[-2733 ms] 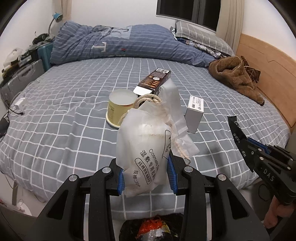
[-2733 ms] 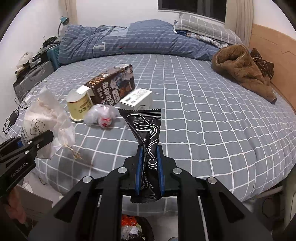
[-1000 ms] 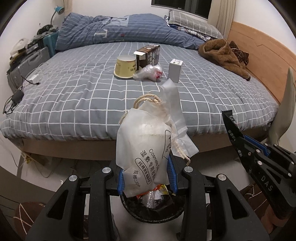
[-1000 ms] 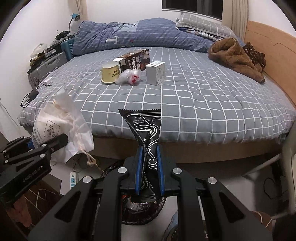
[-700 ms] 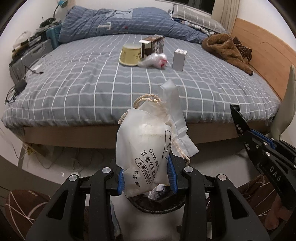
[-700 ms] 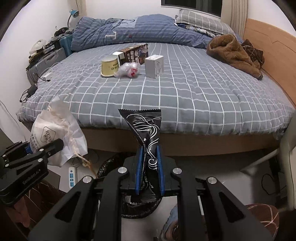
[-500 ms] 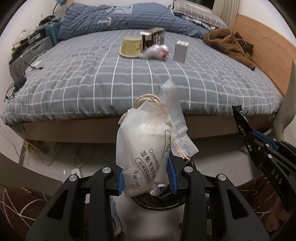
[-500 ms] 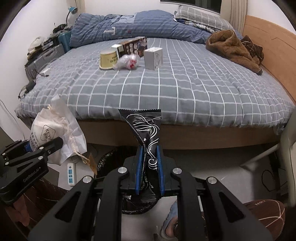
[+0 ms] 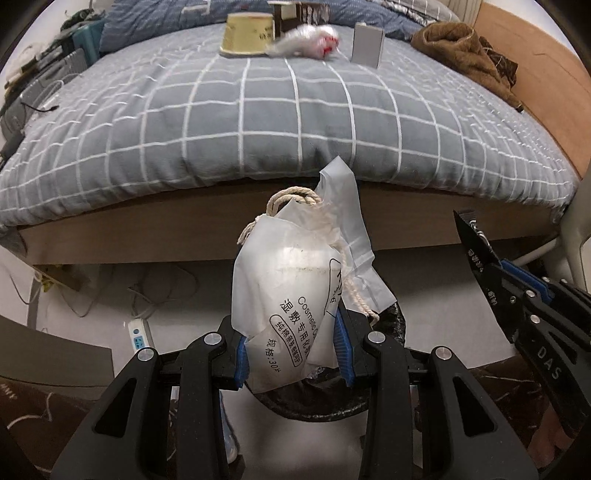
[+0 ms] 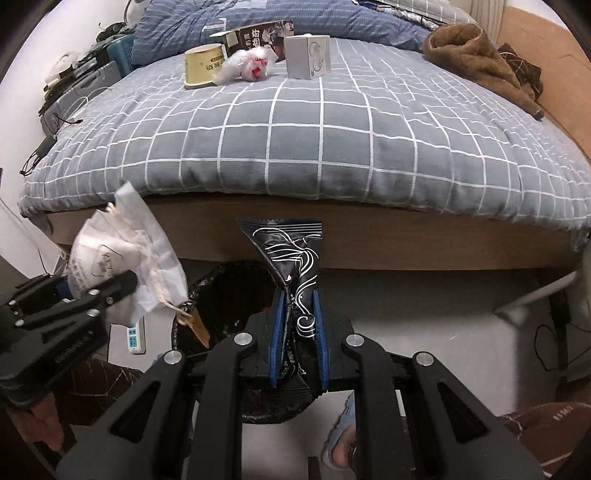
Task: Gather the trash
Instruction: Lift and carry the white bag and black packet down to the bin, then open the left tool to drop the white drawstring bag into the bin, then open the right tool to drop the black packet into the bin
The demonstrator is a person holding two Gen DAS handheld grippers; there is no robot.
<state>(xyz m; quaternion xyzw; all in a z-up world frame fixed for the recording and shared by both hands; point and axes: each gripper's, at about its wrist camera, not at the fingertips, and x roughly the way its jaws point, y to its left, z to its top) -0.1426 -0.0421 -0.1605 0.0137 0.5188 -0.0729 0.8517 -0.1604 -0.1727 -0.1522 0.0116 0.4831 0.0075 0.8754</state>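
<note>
The left gripper (image 9: pixel 291 349) clamps a white drawstring bag (image 9: pixel 291 295) above a black-lined trash bin (image 9: pixel 332 402) on the floor just near of the bed (image 9: pixel 258 110). At right, the right gripper (image 10: pixel 297 343) pinches a black snack wrapper (image 10: pixel 291 266) over the same bin. Far on the bed sit a yellow cup (image 10: pixel 202 64), a crumpled plastic bag (image 10: pixel 249 64), a dark carton (image 10: pixel 258 35) and a white box (image 10: pixel 308 57).
</note>
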